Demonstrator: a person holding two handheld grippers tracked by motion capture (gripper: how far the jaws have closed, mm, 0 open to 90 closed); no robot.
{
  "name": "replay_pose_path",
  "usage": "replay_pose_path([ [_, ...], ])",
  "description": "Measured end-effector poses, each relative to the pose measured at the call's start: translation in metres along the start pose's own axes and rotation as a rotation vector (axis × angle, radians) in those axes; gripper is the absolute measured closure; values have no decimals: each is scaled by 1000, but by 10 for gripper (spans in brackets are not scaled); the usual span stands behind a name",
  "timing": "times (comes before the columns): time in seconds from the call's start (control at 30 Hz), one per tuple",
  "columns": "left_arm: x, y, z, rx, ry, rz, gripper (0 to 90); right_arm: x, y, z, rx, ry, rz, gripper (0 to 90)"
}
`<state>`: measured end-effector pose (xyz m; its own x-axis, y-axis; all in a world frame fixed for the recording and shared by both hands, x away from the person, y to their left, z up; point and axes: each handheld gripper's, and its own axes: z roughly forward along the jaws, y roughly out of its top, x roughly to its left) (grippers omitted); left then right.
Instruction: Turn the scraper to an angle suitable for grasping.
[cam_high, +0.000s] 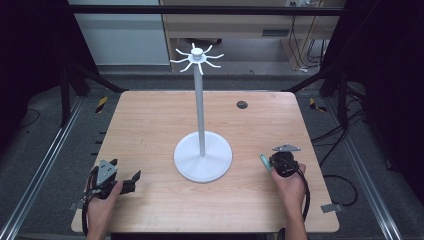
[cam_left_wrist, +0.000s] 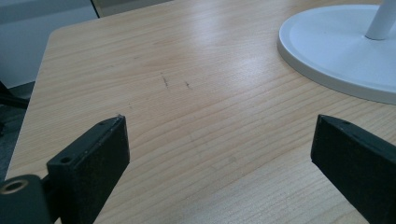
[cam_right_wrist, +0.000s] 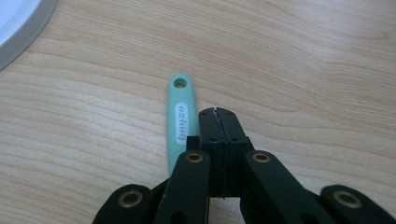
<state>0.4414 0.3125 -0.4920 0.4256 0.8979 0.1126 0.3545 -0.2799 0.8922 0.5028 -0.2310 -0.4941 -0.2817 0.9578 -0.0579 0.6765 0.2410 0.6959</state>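
- Left gripper, lower left, jaws wide apart over the light wooden desk.
- Right gripper, jaws pressed together, beside a mint-green plastic handle.
- White metal hook stand at centre.

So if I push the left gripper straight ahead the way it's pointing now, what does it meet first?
Probably nothing soon: the open left gripper faces bare table. The white stand base sits off to the right of that line, so it looks likely to pass beside it, though depth is unclear.

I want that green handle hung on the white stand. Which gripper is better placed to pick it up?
The right gripper: the green handle lies on the table right beside its shut fingers. The left gripper, open, sits across the white stand from it.
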Motion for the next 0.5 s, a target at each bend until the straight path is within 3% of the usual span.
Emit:
replay_pose_path([
  [0.1,0,0,0,0,0,1,41,1,0,0,-1,10,-7,900],
  [0.2,0,0,0,2,0,2,41,4,0,-1,-1,51,-5,900],
  [0.5,-1,0,1,4,1,4,41,23,0,-5,18,139,-86,900],
])
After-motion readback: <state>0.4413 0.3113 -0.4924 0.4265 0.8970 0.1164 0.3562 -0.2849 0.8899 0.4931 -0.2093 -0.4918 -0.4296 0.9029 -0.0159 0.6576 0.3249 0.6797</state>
